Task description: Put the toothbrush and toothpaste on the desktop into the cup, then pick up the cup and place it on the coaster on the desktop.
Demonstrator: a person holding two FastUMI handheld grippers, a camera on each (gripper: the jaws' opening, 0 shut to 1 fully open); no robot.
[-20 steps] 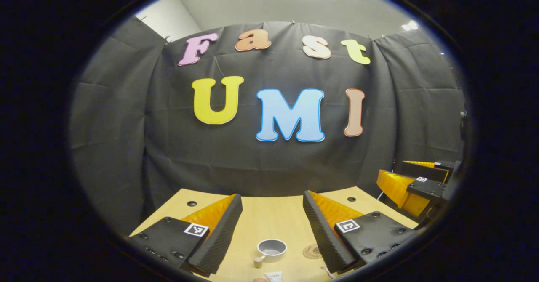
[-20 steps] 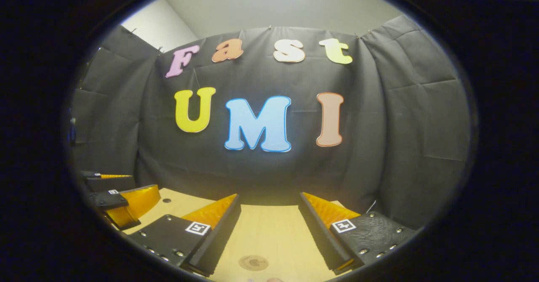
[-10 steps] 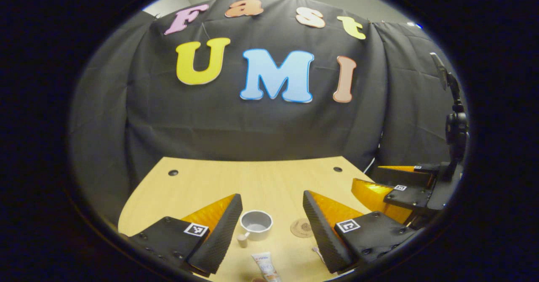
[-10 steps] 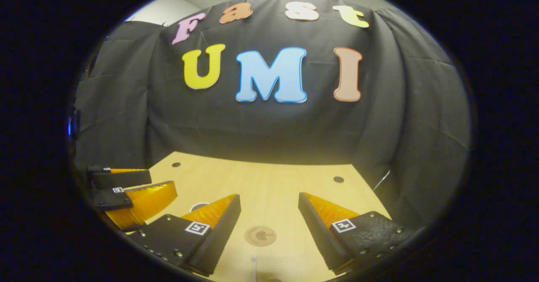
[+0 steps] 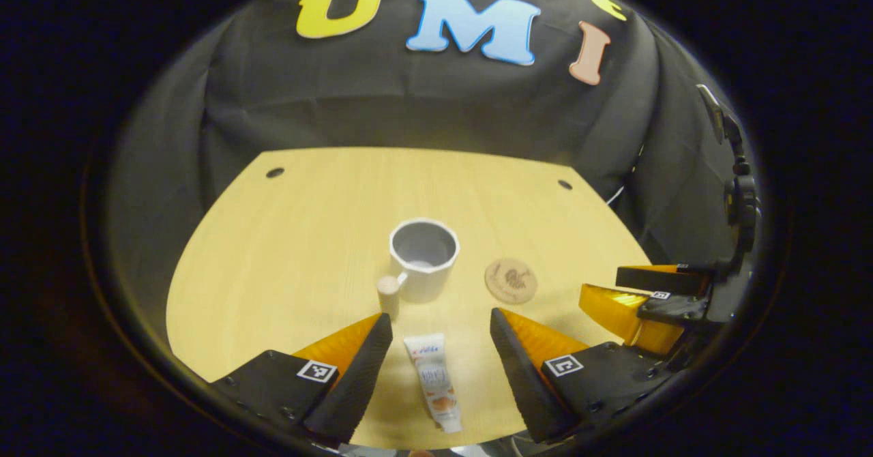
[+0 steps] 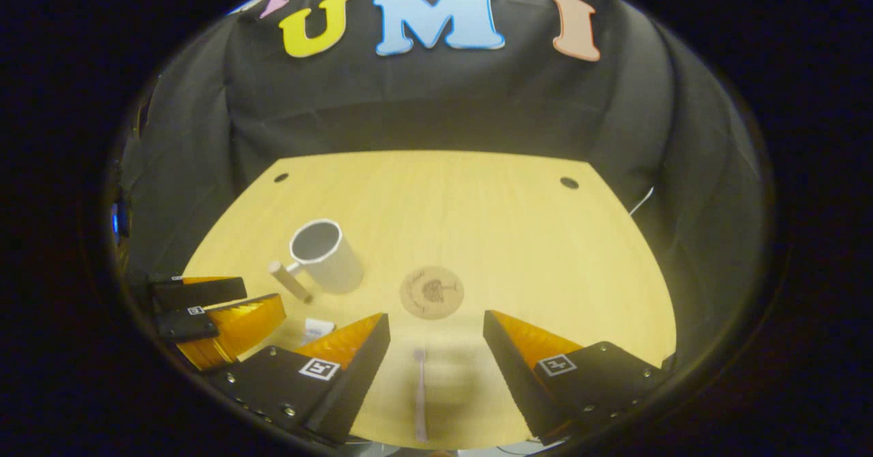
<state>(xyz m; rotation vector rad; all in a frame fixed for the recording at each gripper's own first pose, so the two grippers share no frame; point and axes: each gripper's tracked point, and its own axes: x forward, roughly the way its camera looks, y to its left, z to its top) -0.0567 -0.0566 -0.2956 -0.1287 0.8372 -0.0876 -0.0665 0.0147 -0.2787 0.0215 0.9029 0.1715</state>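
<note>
- The left gripper (image 5: pixel 441 324) hangs above the near edge of the pale wooden desktop (image 5: pixel 307 239), its jaws spread wide with nothing between them but air.
- Straight below that gap lies the white toothpaste tube with orange print (image 5: pixel 434 380), flat on the wood, lengthwise toward the camera, touching neither finger.
- Beyond the tube stands the grey faceted cup with a short wooden peg handle (image 5: pixel 423 259), upright and with its mouth up; the handle points toward the near left.
- Just to the right of the cup, apart from it, sits the round brown cork coaster with a dark printed motif (image 5: pixel 511 280), bare on top.
- The right gripper (image 6: pixel 436 327) is likewise held above the near edge, jaws spread and gripping nothing.
- Under its gap lies a thin pale toothbrush (image 6: pixel 420 392), blurred, apparently flat on the desktop and pointing toward the coaster (image 6: pixel 431 292).
- In the right gripper view the cup (image 6: pixel 324 255) stands left of the coaster, and the left gripper (image 6: pixel 204 314) sits at the lower left edge.
- In the left gripper view the right gripper (image 5: pixel 648 293) shows at the far right.
</note>
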